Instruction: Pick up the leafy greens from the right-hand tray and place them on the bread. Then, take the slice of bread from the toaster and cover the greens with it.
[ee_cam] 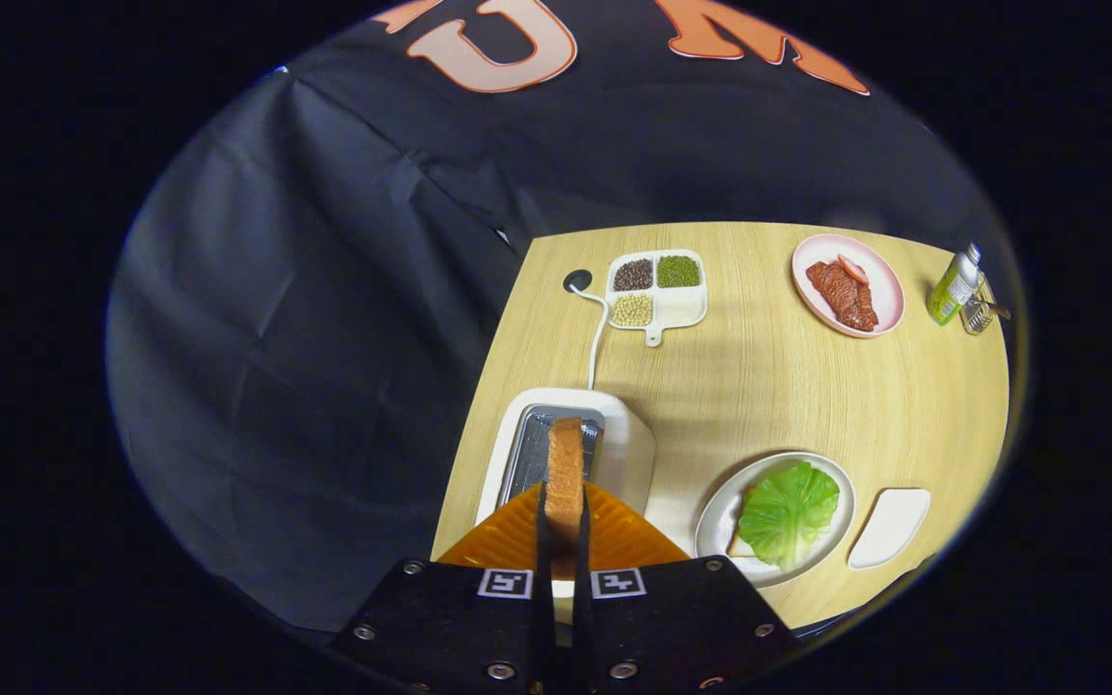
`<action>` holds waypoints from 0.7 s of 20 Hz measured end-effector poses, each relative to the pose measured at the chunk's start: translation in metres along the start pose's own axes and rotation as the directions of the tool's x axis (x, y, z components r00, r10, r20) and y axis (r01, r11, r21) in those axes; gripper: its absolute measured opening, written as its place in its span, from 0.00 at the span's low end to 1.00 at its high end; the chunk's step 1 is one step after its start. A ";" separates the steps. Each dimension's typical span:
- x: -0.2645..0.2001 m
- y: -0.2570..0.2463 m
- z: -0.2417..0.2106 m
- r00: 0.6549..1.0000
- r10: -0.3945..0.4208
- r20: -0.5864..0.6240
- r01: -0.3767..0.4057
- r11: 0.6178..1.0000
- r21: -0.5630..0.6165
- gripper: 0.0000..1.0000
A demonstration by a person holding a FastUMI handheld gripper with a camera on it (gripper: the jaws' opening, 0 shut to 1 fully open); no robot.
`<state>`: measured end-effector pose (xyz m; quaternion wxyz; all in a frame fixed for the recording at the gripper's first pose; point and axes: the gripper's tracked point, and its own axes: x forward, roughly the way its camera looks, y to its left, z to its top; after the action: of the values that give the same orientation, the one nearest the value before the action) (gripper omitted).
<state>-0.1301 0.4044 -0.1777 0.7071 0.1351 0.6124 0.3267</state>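
Observation:
A slice of toasted bread stands on edge between my fingers, over the slot of the white toaster. My gripper is shut on the slice, one finger pressed to each flat side. Right of the toaster sits a white plate with a green leaf lying on top of another bread slice, of which only a corner peeks out. A small empty white tray lies just right of that plate.
A divided white dish of beans and seeds sits beyond the toaster, by the cord and a cable hole. A pink plate with meat and a small bottle stand at the far right. The table's left edge runs beside the toaster.

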 end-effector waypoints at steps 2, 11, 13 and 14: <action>-0.014 -0.008 0.004 0.999 0.025 0.034 -0.026 0.999 0.019 0.08; -0.045 -0.091 -0.008 0.994 0.036 0.098 -0.049 0.991 0.128 0.08; -0.044 -0.106 -0.015 0.995 0.042 0.091 -0.054 0.989 0.138 0.08; -0.043 -0.112 -0.018 0.995 0.048 0.091 -0.060 0.989 0.138 0.08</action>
<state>-0.1152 0.2897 -0.2139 0.7127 0.2153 0.5986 0.2956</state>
